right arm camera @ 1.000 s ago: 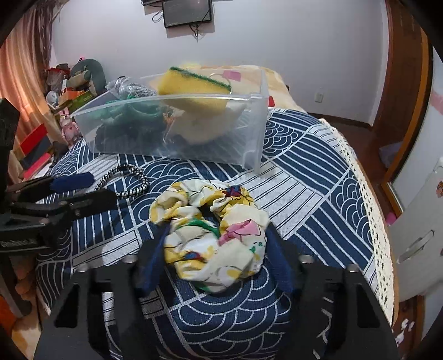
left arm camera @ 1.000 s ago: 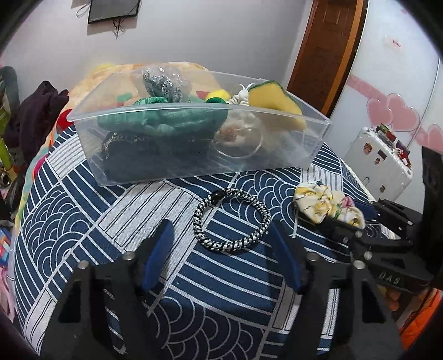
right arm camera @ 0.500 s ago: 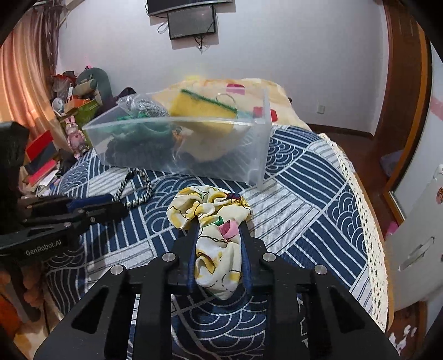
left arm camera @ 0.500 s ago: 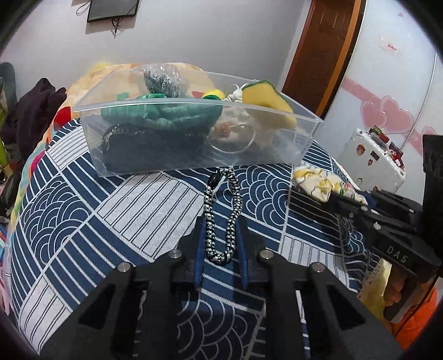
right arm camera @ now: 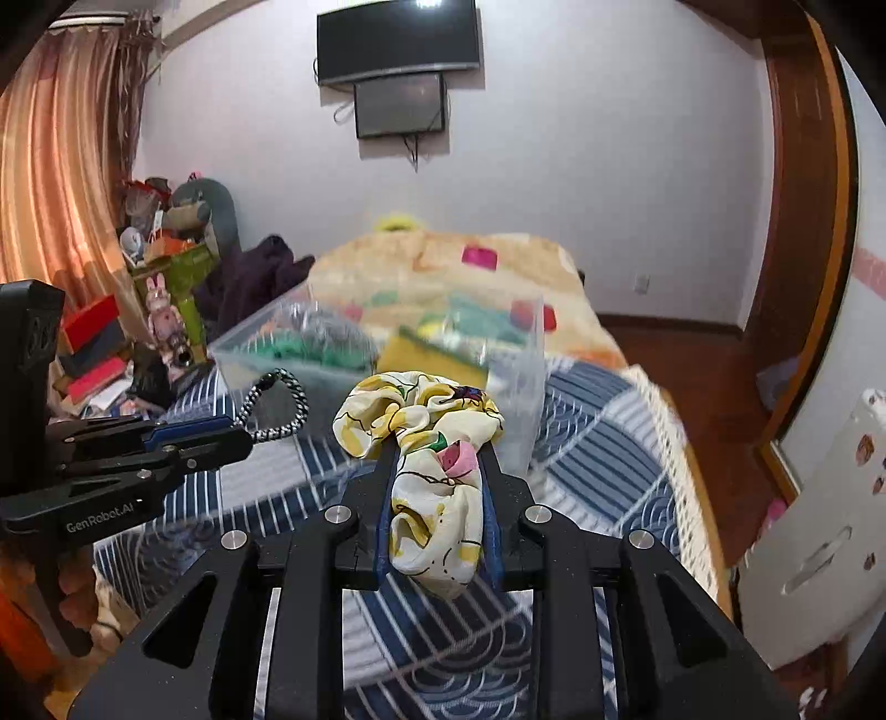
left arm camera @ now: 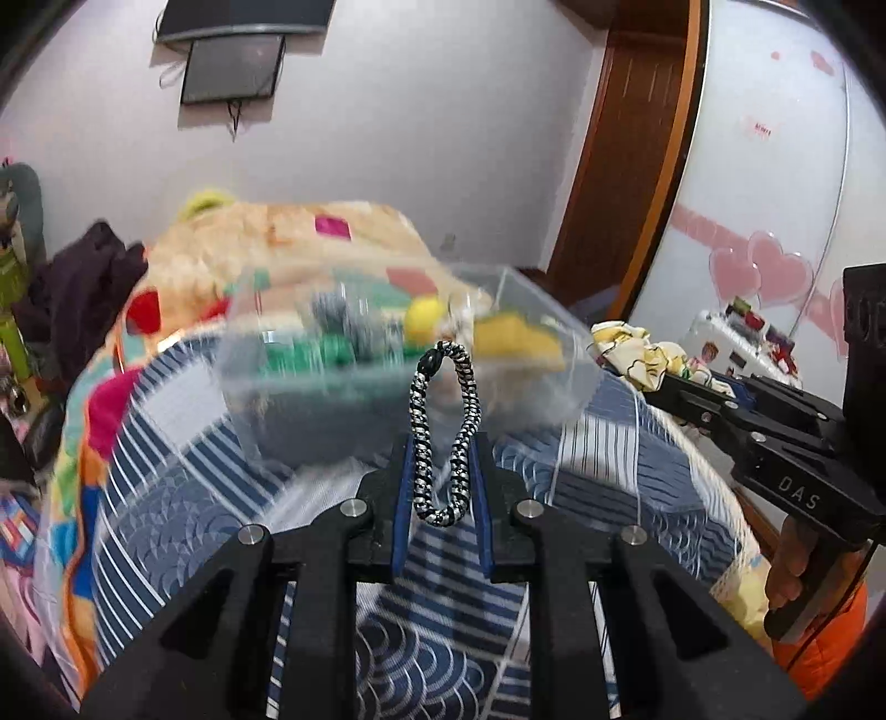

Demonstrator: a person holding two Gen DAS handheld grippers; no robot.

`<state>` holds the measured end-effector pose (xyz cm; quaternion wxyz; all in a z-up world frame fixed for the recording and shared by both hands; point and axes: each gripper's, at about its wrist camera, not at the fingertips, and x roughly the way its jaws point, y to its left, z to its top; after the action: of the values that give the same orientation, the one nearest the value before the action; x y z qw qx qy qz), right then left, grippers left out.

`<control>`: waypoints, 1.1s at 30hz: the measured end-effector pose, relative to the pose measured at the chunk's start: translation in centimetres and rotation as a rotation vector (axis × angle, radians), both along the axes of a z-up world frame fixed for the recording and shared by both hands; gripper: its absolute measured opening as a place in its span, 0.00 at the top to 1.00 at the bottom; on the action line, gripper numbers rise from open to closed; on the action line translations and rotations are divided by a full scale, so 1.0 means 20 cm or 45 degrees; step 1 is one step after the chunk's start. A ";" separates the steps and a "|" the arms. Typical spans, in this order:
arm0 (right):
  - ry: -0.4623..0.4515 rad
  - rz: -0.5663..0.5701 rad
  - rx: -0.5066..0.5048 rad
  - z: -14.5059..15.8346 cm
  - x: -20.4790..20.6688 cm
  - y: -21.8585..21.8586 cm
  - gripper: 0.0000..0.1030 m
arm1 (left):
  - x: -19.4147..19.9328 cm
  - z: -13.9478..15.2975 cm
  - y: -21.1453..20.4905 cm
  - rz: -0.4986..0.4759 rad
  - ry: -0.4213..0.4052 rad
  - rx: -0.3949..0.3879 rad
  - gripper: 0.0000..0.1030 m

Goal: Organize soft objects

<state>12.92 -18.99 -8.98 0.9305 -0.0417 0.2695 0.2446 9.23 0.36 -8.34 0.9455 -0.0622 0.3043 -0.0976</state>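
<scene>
**Two hair ties lifted above a patterned bed**

A black-and-white braided hair tie (left arm camera: 443, 432) stood pinched into a narrow loop between the blue pads of the left tool (left arm camera: 442, 476), held clear of the bed. To its right, the right tool (right arm camera: 437, 498) was clamped on a floral scrunchie (right arm camera: 426, 437), its cream, yellow and pink folds bulging above and below the pads. Both were raised in front of a clear plastic bin (left arm camera: 559, 354) that sat on the bed, blurred, with a yellow sponge (left arm camera: 515, 343) and green items inside.

The bed wore a navy-and-white wave-pattern cover (left arm camera: 443, 653), with an orange patchwork blanket (right arm camera: 443, 266) beyond the bin. Pale walls enclosed the room.

The left wrist view alone showed a white panel with pink heart stickers (left arm camera: 775, 271) and a brown door frame (left arm camera: 631, 144). The right wrist view alone showed orange curtains (right arm camera: 61, 183), a cluttered pile with stuffed toys (right arm camera: 166, 266) and the full dark wall-mounted screen (right arm camera: 398, 39). Each view also caught the other tool from the side, gripping its item.
</scene>
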 end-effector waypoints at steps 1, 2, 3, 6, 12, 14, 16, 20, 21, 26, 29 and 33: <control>-0.012 -0.002 0.005 0.01 0.01 0.00 0.78 | 0.01 0.03 0.00 0.001 -0.019 0.004 0.82; -0.028 -0.006 0.011 0.04 0.03 0.01 0.78 | 0.03 0.06 0.01 0.001 -0.032 0.005 0.82; -0.039 -0.007 0.016 0.05 0.05 0.01 0.78 | 0.04 0.08 0.01 0.005 -0.046 0.007 0.82; -0.075 -0.009 0.030 0.11 0.09 0.03 0.78 | 0.11 0.13 0.00 0.015 -0.074 0.017 0.82; -0.125 -0.008 0.070 0.20 0.17 0.07 0.78 | 0.25 0.16 -0.01 0.023 -0.078 0.023 0.82; -0.135 -0.015 0.067 0.21 0.20 0.08 0.78 | 0.30 0.16 -0.01 0.023 -0.064 0.013 0.82; -0.133 -0.021 0.069 0.21 0.23 0.09 0.78 | 0.34 0.15 -0.01 0.028 -0.052 0.018 0.82; -0.091 -0.029 0.073 0.18 0.32 0.12 0.78 | 0.42 0.09 -0.02 0.029 -0.004 0.034 0.82; -0.081 -0.032 0.066 0.17 0.33 0.13 0.78 | 0.44 0.07 -0.03 0.031 0.004 0.047 0.82; -0.001 -0.025 0.009 0.09 0.43 0.19 0.78 | 0.52 -0.02 -0.05 0.041 0.062 0.083 0.82; 0.050 -0.020 -0.012 0.03 0.46 0.22 0.78 | 0.55 -0.05 -0.05 0.047 0.081 0.094 0.81; 0.106 -0.001 -0.019 -0.02 0.47 0.22 0.74 | 0.56 -0.07 -0.05 0.036 0.097 0.096 0.74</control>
<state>22.30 -14.50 -9.39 0.9183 -0.0381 0.3098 0.2436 20.36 -0.63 -9.73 0.9362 -0.0345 0.3426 -0.0702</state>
